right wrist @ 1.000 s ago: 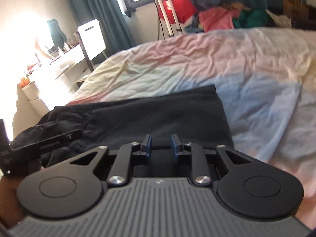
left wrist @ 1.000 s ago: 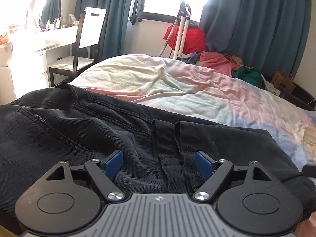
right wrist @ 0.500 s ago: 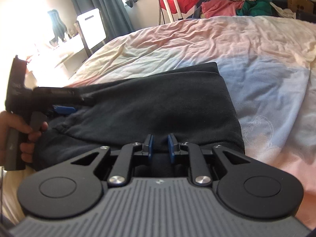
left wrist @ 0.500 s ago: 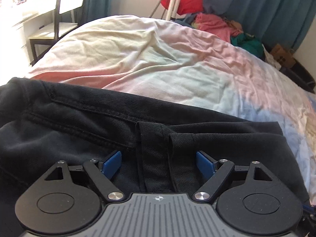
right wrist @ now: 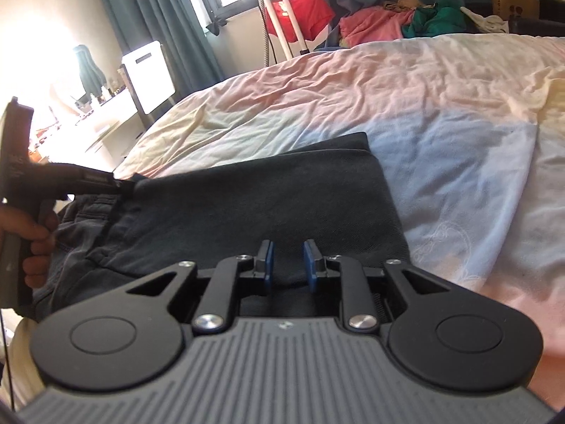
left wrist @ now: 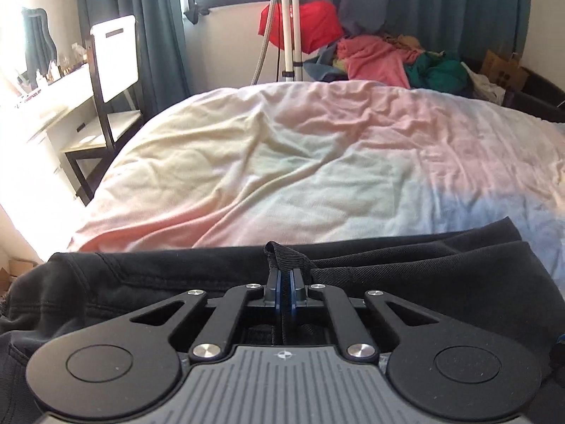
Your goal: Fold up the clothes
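Observation:
Black trousers [left wrist: 441, 282] lie folded on the near part of the bed [left wrist: 317, 162]. My left gripper [left wrist: 284, 282] is shut, its blue pads pinching a belt loop [left wrist: 282, 254] at the waistband, which stands up a little. In the right wrist view the trousers [right wrist: 265, 198] stretch leftward, and my right gripper [right wrist: 289, 265] holds their near folded edge, with thick dark cloth filling the narrow gap between its pads. The left gripper [right wrist: 120, 185] shows there too, gripping the waistband end, held by a hand [right wrist: 33, 236].
The pastel sheet [right wrist: 459, 106] runs wide beyond and to the right of the trousers. A chair [left wrist: 113, 70] and a white dressing table [left wrist: 42, 99] stand left of the bed. A pile of clothes [left wrist: 381, 56] and a steamer pole [left wrist: 289, 24] stand by the window.
My left gripper went from wide open over the waistband to shut on the belt loop, lifting it. The right gripper kept its hold on the folded edge.

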Available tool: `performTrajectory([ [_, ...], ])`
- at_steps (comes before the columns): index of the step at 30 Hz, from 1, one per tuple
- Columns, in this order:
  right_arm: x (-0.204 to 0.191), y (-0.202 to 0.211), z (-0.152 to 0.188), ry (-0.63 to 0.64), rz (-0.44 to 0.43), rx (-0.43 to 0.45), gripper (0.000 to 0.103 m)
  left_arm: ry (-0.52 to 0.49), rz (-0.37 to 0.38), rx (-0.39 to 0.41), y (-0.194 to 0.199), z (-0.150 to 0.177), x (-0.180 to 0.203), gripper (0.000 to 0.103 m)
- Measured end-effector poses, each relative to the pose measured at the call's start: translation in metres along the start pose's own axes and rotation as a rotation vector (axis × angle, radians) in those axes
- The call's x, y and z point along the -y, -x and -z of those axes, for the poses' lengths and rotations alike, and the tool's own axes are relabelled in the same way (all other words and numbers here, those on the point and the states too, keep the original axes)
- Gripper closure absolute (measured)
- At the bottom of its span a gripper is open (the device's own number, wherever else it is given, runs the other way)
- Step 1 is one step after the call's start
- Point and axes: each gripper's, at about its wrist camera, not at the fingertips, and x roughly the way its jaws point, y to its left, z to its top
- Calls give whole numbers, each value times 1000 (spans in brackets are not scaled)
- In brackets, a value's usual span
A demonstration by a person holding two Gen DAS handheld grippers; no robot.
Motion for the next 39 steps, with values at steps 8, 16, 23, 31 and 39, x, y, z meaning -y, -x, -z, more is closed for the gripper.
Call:
performTrajectory([
  [8, 1, 6, -3, 19, 48, 62, 80, 10, -141, 9, -25, -13, -12, 103],
  [16, -5, -16, 5, 113, 89, -2, 81, 164, -89, -66, -22, 22, -57, 87],
  [23, -7, -8, 5, 100, 91, -4, 81, 365, -73, 40, 99, 69, -110, 26],
  [31, -20, 39, 8, 78, 15, 30, 80, 872, 57, -13, 173, 161, -178, 4],
  [39, -28, 34, 15, 146, 38, 14, 80, 1228, 52, -14, 128, 208, -240, 14],
])
